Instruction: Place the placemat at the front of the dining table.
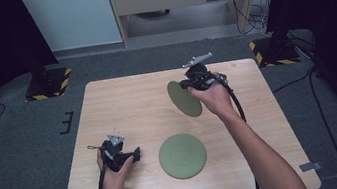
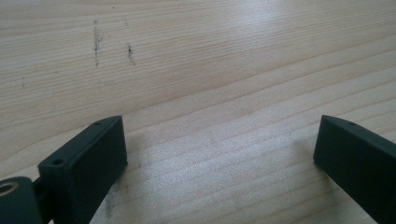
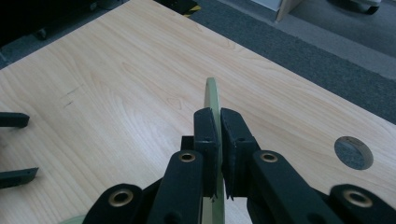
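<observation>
The right claw is pinched tight on the thin edge of a green plate held up in the air past the other green plate lying on the bench, so it could slip out and fall, while the left claw, just beside the flat plate, is wide open and holds nothing.

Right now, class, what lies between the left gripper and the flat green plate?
Bare wooden table between left gripper and flat plate, in the high view.

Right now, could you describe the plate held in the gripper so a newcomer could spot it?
On the wooden table, look toward the far right, where the right gripper is raised. Its jaws pinch the rim of a green plate tilted on edge, unlike the other green plate, lying flat.
</observation>
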The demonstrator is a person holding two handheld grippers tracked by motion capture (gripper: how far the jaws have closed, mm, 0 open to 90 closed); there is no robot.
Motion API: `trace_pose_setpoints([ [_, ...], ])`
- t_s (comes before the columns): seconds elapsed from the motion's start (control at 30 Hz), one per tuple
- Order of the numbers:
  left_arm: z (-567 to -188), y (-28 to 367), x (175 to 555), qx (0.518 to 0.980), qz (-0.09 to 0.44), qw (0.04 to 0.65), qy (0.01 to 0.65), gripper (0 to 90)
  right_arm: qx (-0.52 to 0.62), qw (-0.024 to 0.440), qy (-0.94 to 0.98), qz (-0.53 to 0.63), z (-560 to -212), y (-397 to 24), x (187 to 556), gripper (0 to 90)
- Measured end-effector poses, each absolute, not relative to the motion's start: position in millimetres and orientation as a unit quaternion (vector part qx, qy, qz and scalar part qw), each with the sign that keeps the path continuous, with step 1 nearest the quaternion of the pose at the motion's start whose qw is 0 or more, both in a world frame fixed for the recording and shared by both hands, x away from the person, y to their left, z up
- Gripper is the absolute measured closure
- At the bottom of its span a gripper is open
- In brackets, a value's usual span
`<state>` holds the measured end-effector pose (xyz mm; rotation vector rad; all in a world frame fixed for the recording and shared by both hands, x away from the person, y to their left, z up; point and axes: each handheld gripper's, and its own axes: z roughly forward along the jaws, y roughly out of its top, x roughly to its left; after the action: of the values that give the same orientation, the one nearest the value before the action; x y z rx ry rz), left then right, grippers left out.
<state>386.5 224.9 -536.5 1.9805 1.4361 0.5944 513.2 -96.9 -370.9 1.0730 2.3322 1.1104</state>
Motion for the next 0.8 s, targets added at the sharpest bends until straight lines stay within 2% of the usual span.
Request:
trace_pose_setpoints([
  [0.8, -536.7, 223.1, 388.0, 0.748, 0.223, 0.305, 0.545, 0.3, 0.393, 0.183, 0.817, 0.381, -366.9, -86.4, 538.0, 86.1],
])
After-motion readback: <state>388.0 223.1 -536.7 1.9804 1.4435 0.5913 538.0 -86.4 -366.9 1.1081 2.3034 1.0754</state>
